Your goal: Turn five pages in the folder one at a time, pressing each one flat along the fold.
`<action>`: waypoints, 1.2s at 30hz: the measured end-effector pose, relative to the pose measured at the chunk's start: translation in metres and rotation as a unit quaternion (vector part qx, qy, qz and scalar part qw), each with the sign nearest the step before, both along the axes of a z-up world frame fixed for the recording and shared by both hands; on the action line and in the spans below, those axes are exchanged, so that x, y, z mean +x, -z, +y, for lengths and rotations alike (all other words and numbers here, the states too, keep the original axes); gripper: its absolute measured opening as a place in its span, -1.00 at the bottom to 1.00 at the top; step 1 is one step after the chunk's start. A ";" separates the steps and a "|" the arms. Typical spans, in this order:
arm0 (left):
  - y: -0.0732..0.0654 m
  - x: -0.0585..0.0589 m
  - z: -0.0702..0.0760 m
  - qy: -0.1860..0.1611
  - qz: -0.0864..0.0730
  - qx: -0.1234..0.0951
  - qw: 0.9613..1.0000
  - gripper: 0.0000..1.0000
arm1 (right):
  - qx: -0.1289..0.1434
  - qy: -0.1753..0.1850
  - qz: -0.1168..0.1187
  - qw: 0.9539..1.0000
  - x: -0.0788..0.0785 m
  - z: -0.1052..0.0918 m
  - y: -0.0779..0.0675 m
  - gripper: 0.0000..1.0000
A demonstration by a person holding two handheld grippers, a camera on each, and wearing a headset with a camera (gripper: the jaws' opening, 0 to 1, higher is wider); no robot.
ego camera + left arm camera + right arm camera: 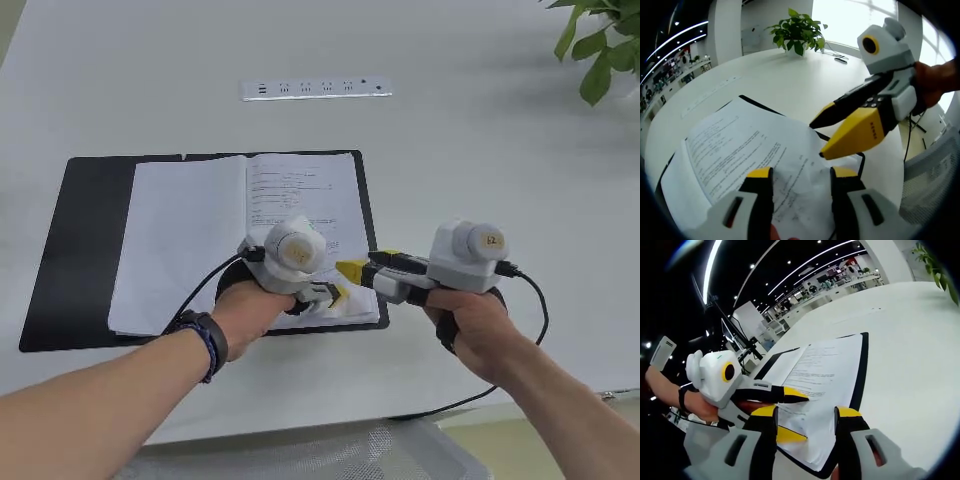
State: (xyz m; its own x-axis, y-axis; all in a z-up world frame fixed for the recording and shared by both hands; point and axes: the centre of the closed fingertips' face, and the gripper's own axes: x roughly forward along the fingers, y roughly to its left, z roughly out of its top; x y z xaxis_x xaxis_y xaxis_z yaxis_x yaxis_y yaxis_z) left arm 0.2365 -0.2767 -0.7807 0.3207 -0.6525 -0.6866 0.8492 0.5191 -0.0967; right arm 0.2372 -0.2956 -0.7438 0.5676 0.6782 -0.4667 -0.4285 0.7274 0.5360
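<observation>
1. Both grippers hang over the lower right corner of the open folder [85, 250], which lies flat on the white table [480, 170].
2. Left gripper [802, 175]: jaws apart above the printed page [740, 145]; I cannot tell if they touch it.
3. Right gripper [805, 412]: jaws wide, gripping nothing.

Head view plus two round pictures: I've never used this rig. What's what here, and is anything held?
There is no robot: a person holds a two-jaw gripper in each hand. The head view looks down from their headset; each round picture looks along one gripper's jaws. The left gripper and right gripper meet near the lower right corner of the printed page in an open black folder on a white table. A power strip and plant lie beyond. Both grippers are open, so nothing is gripped.
</observation>
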 end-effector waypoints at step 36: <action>-0.037 -0.018 0.076 -0.091 0.001 -0.048 0.995 0.01 | 0.068 0.041 0.029 0.996 -0.018 0.009 -0.001 -0.98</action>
